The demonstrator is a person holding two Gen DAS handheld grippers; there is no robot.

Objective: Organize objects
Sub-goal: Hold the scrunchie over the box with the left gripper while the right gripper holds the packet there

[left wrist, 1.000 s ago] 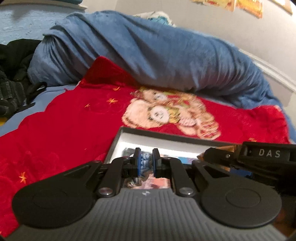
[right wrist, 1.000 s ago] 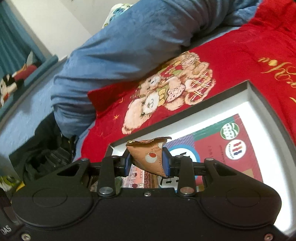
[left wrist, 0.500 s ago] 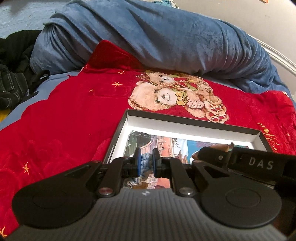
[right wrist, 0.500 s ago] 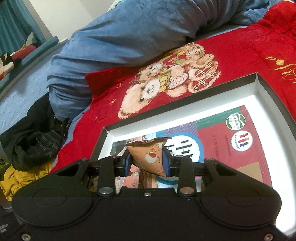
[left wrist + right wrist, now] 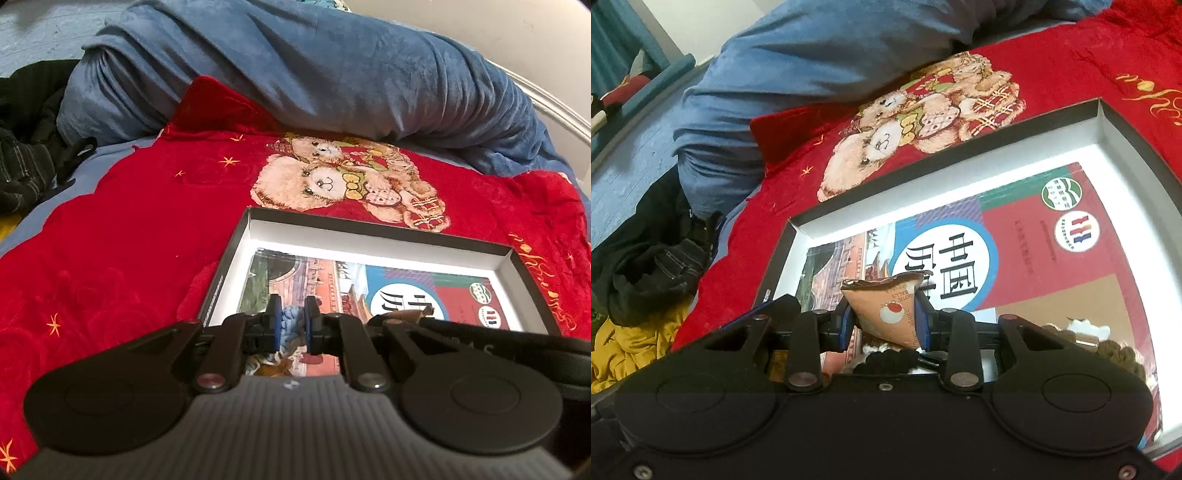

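A red teddy-bear blanket [image 5: 140, 236] is spread flat over the bed, with a rolled blue blanket [image 5: 314, 70] bunched along its far edge, so a level bed of cloth is offered for the work. On it a shallow dark box [image 5: 1115, 122] with white inner walls is laid open, evidently as the collecting place, and a printed book [image 5: 1027, 236] is seen lying flat on its floor, leaving its cover free as a landing spot. A heap of dark clothes [image 5: 650, 266] is left aside, off the red cloth.

Both tools are brought in over the near end of the box, each loaded. By the right gripper [image 5: 884, 319] a small brown snack packet [image 5: 886, 306] is pinched, its crimped top poking up past the fingertips; the jaws are drawn in close on its sides, and it is held just above the book. Something dark and knitted is glimpsed beneath it, not clearly made out. By the left gripper [image 5: 293, 326] a small blue knitted item [image 5: 291, 321] is clamped, the jaws narrowed to a slim gap filled by it, above the near left part of the box. Release into the box is judged to be the step in hand.
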